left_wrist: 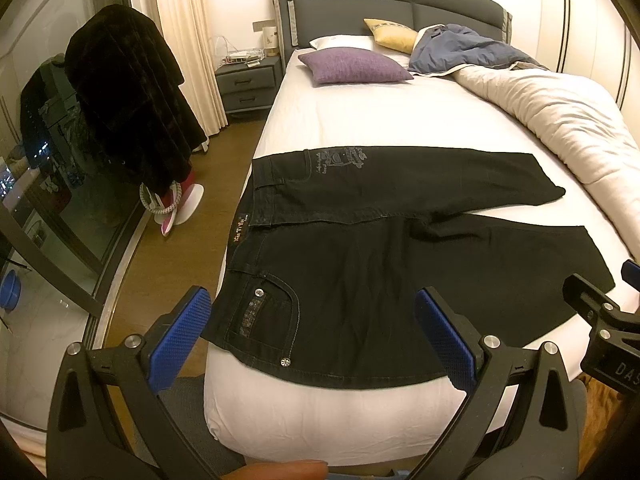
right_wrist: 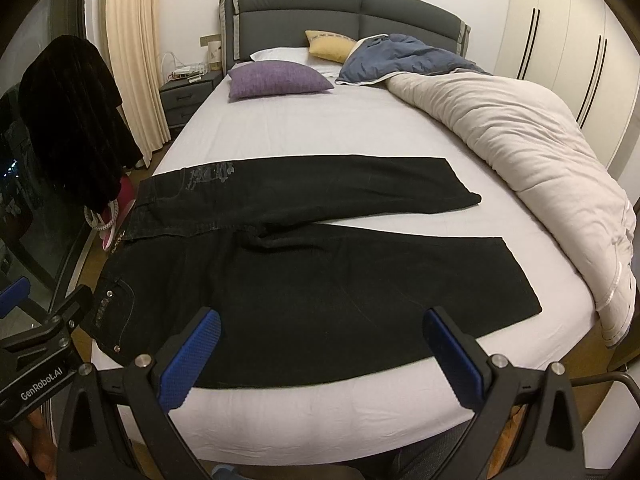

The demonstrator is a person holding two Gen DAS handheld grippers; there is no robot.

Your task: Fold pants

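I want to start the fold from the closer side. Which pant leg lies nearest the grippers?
The near leg, along the foot edge of the bed, right before both open grippers. The far leg lies beyond it, toward the pillows.

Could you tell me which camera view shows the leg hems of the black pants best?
The right wrist view: both leg hems lie unobstructed. In the left wrist view, the right gripper crowds the nearer hem.

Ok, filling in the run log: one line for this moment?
pants: flat on bed, unfolded | left gripper: open, empty | right gripper: open, empty
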